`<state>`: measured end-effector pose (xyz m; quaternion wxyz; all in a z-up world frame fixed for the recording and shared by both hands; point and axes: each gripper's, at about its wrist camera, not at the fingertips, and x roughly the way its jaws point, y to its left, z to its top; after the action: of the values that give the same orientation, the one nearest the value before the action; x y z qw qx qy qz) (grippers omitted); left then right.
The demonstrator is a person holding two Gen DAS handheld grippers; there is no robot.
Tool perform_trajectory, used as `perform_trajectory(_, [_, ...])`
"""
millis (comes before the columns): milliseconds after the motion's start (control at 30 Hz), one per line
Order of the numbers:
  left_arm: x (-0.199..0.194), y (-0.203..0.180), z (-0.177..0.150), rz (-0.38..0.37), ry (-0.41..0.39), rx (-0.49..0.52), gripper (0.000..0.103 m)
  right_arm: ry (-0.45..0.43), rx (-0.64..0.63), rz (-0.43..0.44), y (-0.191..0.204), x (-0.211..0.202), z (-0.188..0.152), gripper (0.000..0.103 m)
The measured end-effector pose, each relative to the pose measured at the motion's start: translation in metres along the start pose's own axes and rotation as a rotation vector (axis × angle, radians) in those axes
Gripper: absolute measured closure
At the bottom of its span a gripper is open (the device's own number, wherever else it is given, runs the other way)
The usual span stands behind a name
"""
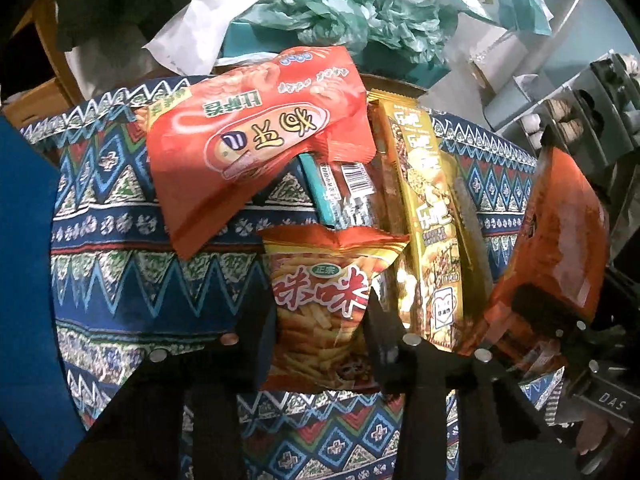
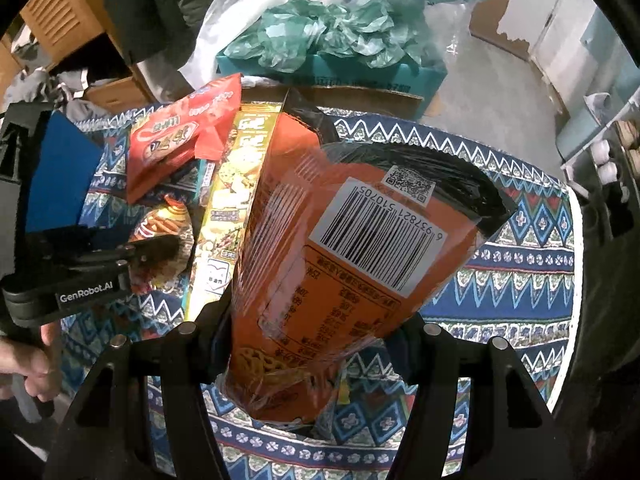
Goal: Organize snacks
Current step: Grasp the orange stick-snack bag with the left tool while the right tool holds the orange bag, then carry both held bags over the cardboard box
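Note:
In the left wrist view my left gripper (image 1: 318,316) is shut on a yellow and red bag of fries snacks (image 1: 320,280), its pads pressing both sides of the bag's lower half on the patterned tablecloth (image 1: 120,240). In the right wrist view my right gripper (image 2: 312,332) is shut on an orange bag with a large barcode (image 2: 360,232), held tilted above the cloth. Beside them lie a red snack bag (image 1: 248,136), a long gold bag (image 1: 428,208) and a teal packet (image 1: 320,192). The left gripper (image 2: 160,252) also shows at the left of the right view, over the fries bag (image 2: 160,220).
Behind the round table stands a teal box of crumpled green paper (image 2: 320,32) with a white plastic bag (image 2: 240,8) beside it. Cardboard boxes (image 2: 60,12) stand at the back left, a shelf unit (image 2: 600,152) at the right. A person's hand (image 2: 28,360) holds the left gripper's handle.

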<state>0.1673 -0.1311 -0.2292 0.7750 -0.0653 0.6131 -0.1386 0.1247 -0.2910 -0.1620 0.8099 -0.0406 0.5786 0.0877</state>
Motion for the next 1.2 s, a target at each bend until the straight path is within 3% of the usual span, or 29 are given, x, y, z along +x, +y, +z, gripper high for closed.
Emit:
perform_trajectory(300, [-0.031, 0.012, -0.014, 0.010, -0.058, -0.019, 0.067, -0.037, -0.011, 0.003, 0.017, -0.019, 0.007, 0.040])
perform_trajectory(600, [-0.090, 0.019, -0.026, 0.037, -0.148, -0.009, 0.067, -0.079, -0.043, 0.034, 0.048, -0.046, 0.016, 0.040])
perform_trajectory(900, [-0.146, 0.039, -0.037, 0.045, -0.216, -0.033, 0.067, -0.115, -0.103, 0.074, 0.091, -0.071, 0.029, 0.040])
perform_trajectory(1200, [-0.190, 0.069, -0.045, 0.104, -0.288, -0.048, 0.067, -0.138, -0.183, 0.140, 0.146, -0.084, 0.046, 0.040])
